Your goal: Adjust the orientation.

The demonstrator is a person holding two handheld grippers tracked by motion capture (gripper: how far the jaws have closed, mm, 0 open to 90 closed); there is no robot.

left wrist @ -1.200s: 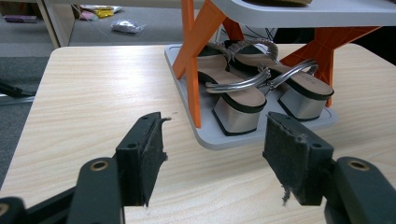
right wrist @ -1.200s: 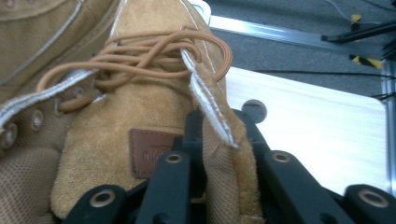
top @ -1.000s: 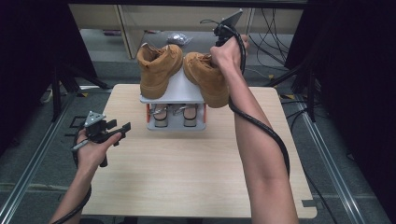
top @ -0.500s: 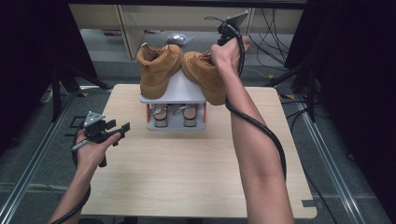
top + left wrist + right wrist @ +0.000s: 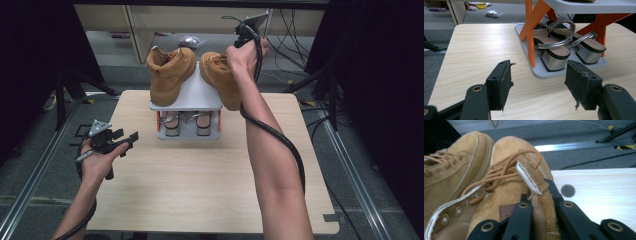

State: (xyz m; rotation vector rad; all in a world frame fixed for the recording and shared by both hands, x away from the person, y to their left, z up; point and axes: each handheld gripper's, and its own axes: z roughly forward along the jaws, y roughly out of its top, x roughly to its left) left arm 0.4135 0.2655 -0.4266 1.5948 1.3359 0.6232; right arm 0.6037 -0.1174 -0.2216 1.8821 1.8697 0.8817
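Two tan suede lace-up boots stand on the grey top shelf [image 5: 192, 96] of a small shoe rack. The left boot [image 5: 169, 75] sits flat. The right boot [image 5: 219, 79] is tilted, its toe hanging past the shelf's front edge. My right gripper [image 5: 539, 195] is shut on the top edge of that boot's upper, behind the laces [image 5: 506, 170]; from above, the hand [image 5: 243, 52] covers its jaws. My left gripper [image 5: 126, 137] hovers low over the table's left side, open and holding nothing [image 5: 537, 80], pointing toward the silver sandals [image 5: 559, 50].
The rack has orange legs [image 5: 531, 32] and a grey bottom tray [image 5: 190, 134] holding the pair of block-heel sandals. It stands at the far middle of the light wooden table [image 5: 200, 185]. Black cables [image 5: 280, 140] trail along the right forearm. Floor rails run on both sides.
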